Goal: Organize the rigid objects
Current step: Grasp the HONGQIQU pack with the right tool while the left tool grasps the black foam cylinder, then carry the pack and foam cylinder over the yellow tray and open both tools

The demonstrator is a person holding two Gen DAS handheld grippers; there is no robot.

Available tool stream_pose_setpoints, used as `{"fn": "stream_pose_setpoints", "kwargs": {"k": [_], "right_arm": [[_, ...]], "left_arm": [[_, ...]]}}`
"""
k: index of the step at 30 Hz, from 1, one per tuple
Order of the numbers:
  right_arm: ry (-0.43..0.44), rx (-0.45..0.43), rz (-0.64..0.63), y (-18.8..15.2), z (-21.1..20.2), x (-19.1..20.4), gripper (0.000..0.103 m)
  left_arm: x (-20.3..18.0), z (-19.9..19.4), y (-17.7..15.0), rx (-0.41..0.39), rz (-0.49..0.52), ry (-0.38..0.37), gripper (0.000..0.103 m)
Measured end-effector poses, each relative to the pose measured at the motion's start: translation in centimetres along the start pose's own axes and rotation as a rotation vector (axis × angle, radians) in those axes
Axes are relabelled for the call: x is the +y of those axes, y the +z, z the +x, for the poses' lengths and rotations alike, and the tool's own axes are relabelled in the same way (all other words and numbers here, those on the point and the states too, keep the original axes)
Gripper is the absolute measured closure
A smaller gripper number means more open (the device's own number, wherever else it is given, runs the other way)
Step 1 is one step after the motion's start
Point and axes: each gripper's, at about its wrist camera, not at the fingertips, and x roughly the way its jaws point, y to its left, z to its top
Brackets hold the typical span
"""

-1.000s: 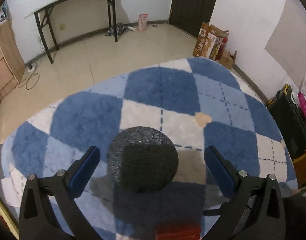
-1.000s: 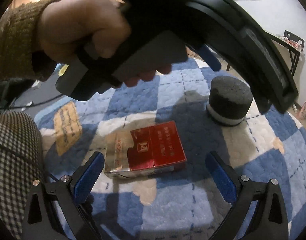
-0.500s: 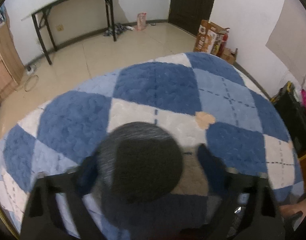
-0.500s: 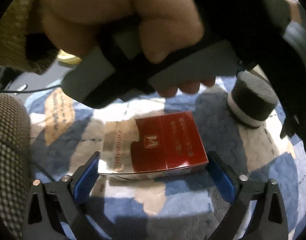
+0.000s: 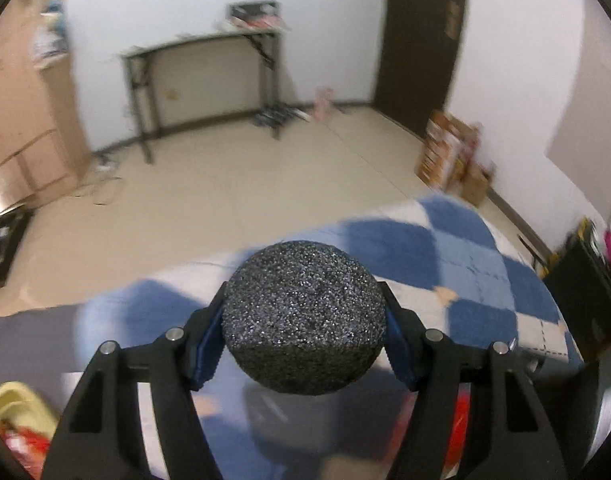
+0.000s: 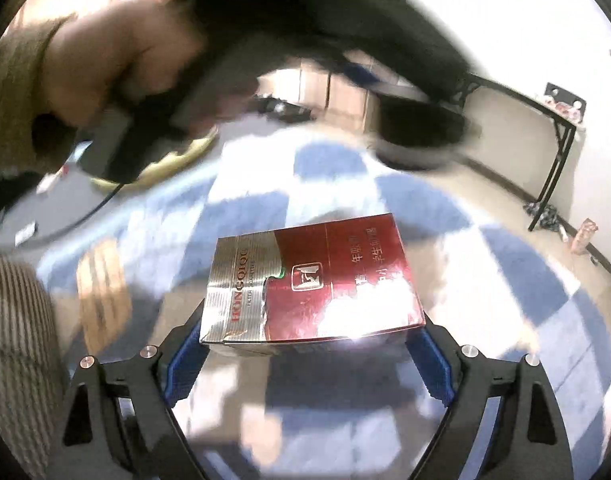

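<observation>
Both pieces have left the rug, one in each gripper.

One dark foam puck (image 5: pixel 303 322), light and slightly yielding, sits clamped across its sides in the left gripper (image 5: pixel 303 338); one stiff, glossy, slippery cigarette pack (image 6: pixel 311 280) is pinched at its short ends by the right gripper (image 6: pixel 307 356), above the checked rug (image 6: pixel 505 272).

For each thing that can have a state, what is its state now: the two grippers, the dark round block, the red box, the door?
Left gripper: shut on the round block.
Round block: gripped on both sides, lifted above the rug.
Right gripper: shut on the red box.
Red box: closed, lying flat, held at its two ends.
Door: closed.
</observation>
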Motion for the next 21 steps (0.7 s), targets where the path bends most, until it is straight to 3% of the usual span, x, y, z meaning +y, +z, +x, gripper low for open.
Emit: {"fn": "stream_pose_setpoints", "kwargs": {"k": [5, 8, 11, 15, 17, 21], "right_arm": [[0.017, -0.075, -0.127, 9.3, 0.1, 2.4, 0.014], [0.071, -0.117, -0.176, 15.6, 1.1, 5.5, 0.014], [0.131, -0.132, -0.237, 20.2, 3.6, 9.9, 0.014], [0.202, -0.048, -0.269, 22.7, 10.1, 15.7, 0.014], [0.219, -0.006, -0.301, 23.0, 13.5, 18.8, 0.014], [0.278, 0.057, -0.237, 23.3, 18.6, 22.5, 0.014]], "left_arm": [[11.6, -9.3, -1.7, -0.046, -0.08, 0.175, 0.034], [18.1, -13.8, -4.6, -0.021, -0.112, 0.298, 0.034], [24.4, -16.8, -8.8, 0.021, -0.218, 0.362, 0.034], [29.5, -17.6, -14.7, 0.061, -0.324, 0.417, 0.034], [31.0, -17.3, -17.3, 0.077, -0.376, 0.414, 0.034], [33.1, -15.7, -21.1, 0.13, -0.426, 0.392, 0.034]]}}
